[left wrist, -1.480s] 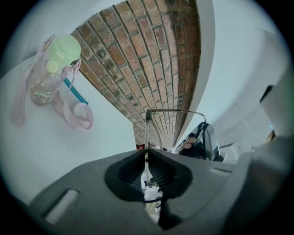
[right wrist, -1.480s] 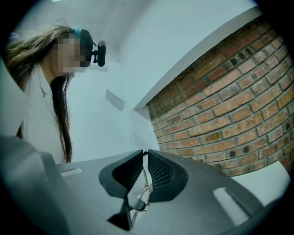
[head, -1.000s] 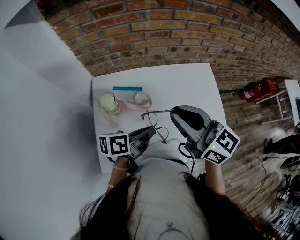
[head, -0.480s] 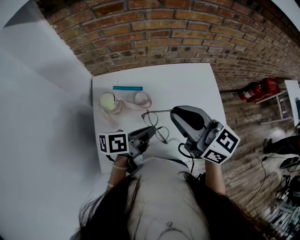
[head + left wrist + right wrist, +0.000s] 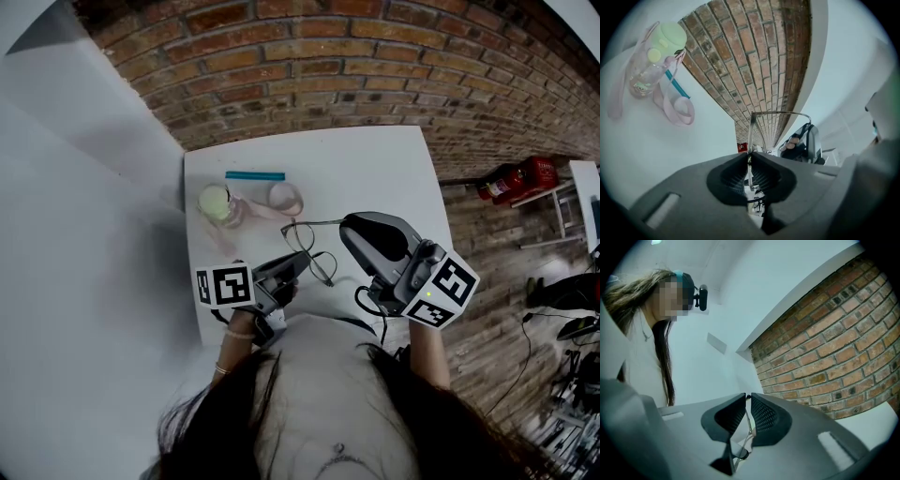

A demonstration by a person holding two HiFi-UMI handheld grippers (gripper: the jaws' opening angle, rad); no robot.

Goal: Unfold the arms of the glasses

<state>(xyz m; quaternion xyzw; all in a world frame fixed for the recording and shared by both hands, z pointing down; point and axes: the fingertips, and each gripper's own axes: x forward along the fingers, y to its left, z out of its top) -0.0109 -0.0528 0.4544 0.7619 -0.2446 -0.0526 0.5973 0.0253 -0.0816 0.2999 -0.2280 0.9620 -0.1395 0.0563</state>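
Note:
Thin wire-framed glasses (image 5: 312,251) are held just above the white table (image 5: 375,169), near its front edge. My left gripper (image 5: 292,267) is shut on the glasses' frame; in the left gripper view the wire (image 5: 750,133) rises from between the closed jaws. One arm (image 5: 319,223) runs right to my right gripper (image 5: 346,228), which is shut on the arm's end. The thin wire (image 5: 749,426) shows between the right gripper's jaws, with a lens rim below it. The right gripper (image 5: 802,140) also appears in the left gripper view, at the far end of the arm.
A clear bottle with a pale green lid (image 5: 217,202) and a pink strap (image 5: 284,200) lies at the table's left rear, next to a teal stick (image 5: 255,176). A brick wall rises behind the table. Red items (image 5: 517,178) sit on the floor to the right.
My left gripper has shifted a touch to the left and down. The glasses and right gripper look unchanged.

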